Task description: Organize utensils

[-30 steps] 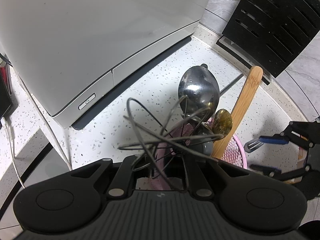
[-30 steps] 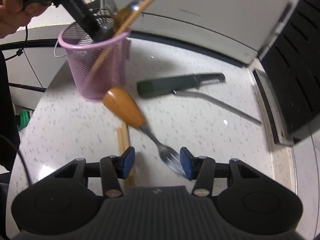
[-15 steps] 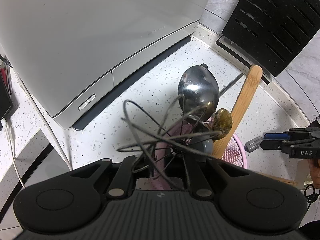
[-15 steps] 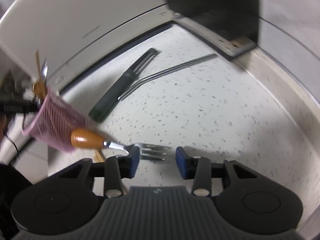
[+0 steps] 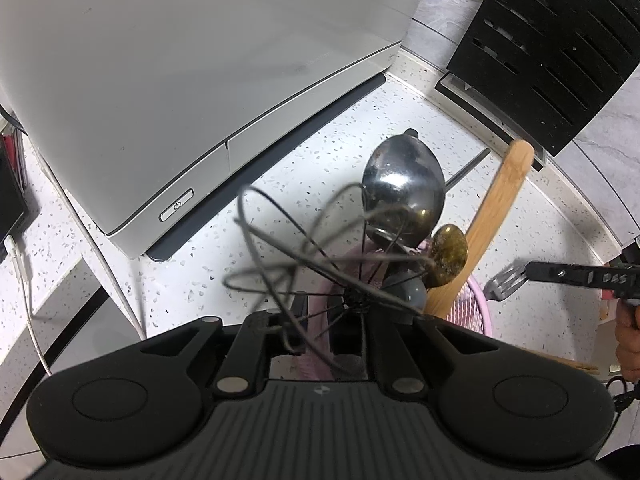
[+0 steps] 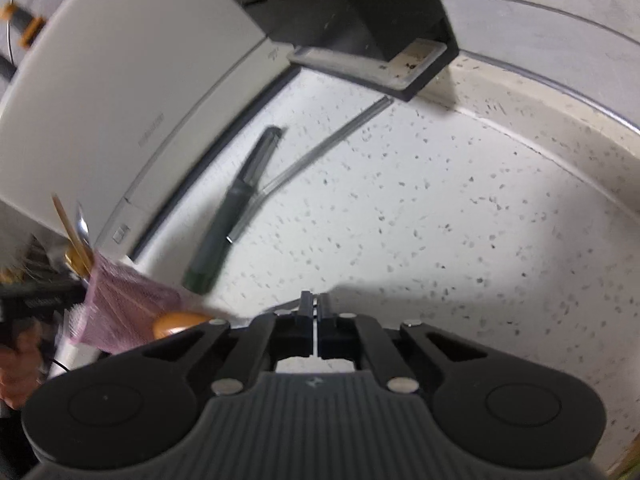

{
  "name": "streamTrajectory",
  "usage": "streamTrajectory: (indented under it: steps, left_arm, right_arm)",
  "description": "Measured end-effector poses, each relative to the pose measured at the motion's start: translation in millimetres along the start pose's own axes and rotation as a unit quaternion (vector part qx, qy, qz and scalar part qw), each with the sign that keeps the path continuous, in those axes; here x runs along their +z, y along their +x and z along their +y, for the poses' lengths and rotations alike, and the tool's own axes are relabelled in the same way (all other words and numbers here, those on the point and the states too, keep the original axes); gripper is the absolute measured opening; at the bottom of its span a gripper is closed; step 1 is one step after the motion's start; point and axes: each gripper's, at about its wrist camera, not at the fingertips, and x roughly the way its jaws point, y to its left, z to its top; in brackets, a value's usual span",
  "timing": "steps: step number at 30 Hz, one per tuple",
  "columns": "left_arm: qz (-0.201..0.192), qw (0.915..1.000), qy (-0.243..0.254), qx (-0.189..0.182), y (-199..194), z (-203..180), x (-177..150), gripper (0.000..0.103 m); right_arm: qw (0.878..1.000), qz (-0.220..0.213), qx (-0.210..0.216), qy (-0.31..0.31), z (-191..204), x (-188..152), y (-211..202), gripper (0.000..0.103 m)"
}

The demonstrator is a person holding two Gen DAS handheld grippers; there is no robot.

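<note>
My left gripper (image 5: pixel 332 320) is shut on the rim of a pink mesh utensil holder (image 5: pixel 468 308). The holder carries a wire whisk (image 5: pixel 304 256), a steel ladle (image 5: pixel 404 184), a wooden spatula (image 5: pixel 492 216) and a small brass spoon (image 5: pixel 450 250). My right gripper (image 6: pixel 316 308) is shut on a fork; its wooden handle (image 6: pixel 174 322) sticks out left. In the left wrist view the fork tines (image 5: pixel 506 282) hang just right of the holder. The holder also shows in the right wrist view (image 6: pixel 128 308).
A dark green-handled tool (image 6: pixel 232 216) and a thin metal rod (image 6: pixel 320 152) lie on the speckled counter (image 6: pixel 460 220). A large white appliance (image 5: pixel 180 60) stands behind, a black slotted rack (image 5: pixel 560 32) at the back right. Chopsticks (image 5: pixel 568 362) lie by the holder.
My right gripper has shut on the fork, lifted it off the counter and carried it toward the holder. The left gripper and holder have stayed put.
</note>
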Motion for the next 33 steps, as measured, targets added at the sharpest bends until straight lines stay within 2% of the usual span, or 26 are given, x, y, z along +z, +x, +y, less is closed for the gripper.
streamTrajectory:
  steps: [3, 17, 24, 27, 28, 30, 33]
  left_arm:
    - [-0.001, 1.0, 0.001, 0.003, -0.1, -1.7, -0.3, 0.011]
    - [-0.002, 1.0, -0.003, 0.006, -0.7, -1.0, -1.1, 0.013]
    - [-0.002, 1.0, -0.002, 0.007, -0.1, -1.5, -1.0, 0.013]
    - [-0.001, 1.0, -0.003, 0.007, -0.1, -1.3, -1.1, 0.013]
    - [-0.001, 1.0, -0.003, 0.006, -0.2, -1.4, -1.1, 0.013]
    - [-0.001, 1.0, -0.003, 0.007, -0.2, -1.2, -1.1, 0.013]
    - [-0.001, 1.0, -0.003, 0.006, -0.2, -1.1, -1.2, 0.013]
  right_arm:
    - [1.0, -0.013, 0.024, 0.005, 2.1, 3.3, -10.4, 0.0]
    - [0.996, -0.035, 0.078, -0.007, 14.4, 11.1, -27.5, 0.001]
    - [0.997, -0.028, 0.076, -0.011, 13.3, 10.6, -27.7, 0.002]
    - [0.996, -0.024, 0.08, 0.004, 6.3, 9.8, -22.1, 0.003]
    - [0.996, -0.026, 0.086, 0.014, 2.9, 9.8, -21.0, 0.0]
    - [0.994, -0.037, 0.094, 0.032, -0.9, 10.1, -21.4, 0.0]
    - [0.996, -0.045, 0.081, 0.001, 12.1, 9.9, -25.3, 0.0]
